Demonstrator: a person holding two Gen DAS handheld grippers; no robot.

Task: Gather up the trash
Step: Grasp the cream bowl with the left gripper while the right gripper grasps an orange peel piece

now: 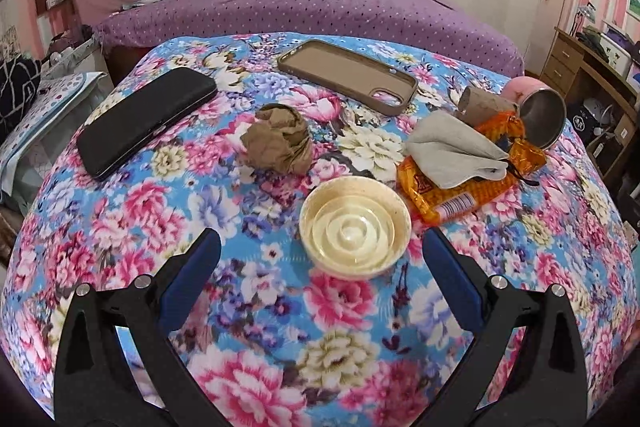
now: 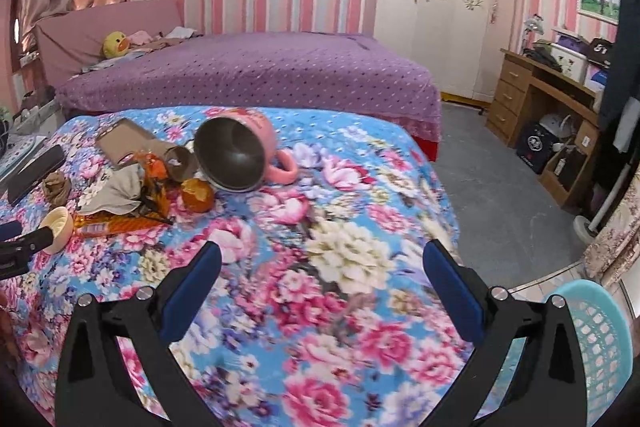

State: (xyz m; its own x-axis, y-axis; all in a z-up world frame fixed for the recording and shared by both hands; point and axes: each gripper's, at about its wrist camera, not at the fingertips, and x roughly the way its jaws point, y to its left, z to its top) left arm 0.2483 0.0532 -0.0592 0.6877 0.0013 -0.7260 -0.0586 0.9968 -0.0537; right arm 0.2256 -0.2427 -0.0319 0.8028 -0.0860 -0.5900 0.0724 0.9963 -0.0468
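On the floral tablecloth (image 1: 280, 307) lie a crumpled brown paper ball (image 1: 278, 141), a cream plastic lid (image 1: 355, 227), an orange snack wrapper (image 1: 460, 187) under a grey cloth (image 1: 452, 151), and a cardboard tube (image 1: 482, 105). My left gripper (image 1: 322, 255) is open, its fingers either side of the lid, just short of it. My right gripper (image 2: 322, 263) is open and empty over bare cloth, well right of the wrapper (image 2: 120, 223), the tube (image 2: 180, 161) and the lid (image 2: 60, 225).
A black phone (image 1: 144, 121), a brown phone case (image 1: 348, 77) and a tipped pink mug (image 2: 240, 155) lie on the table. A light blue mesh basket (image 2: 596, 343) stands at the table's right edge. A purple bed is behind, a wooden desk at the right.
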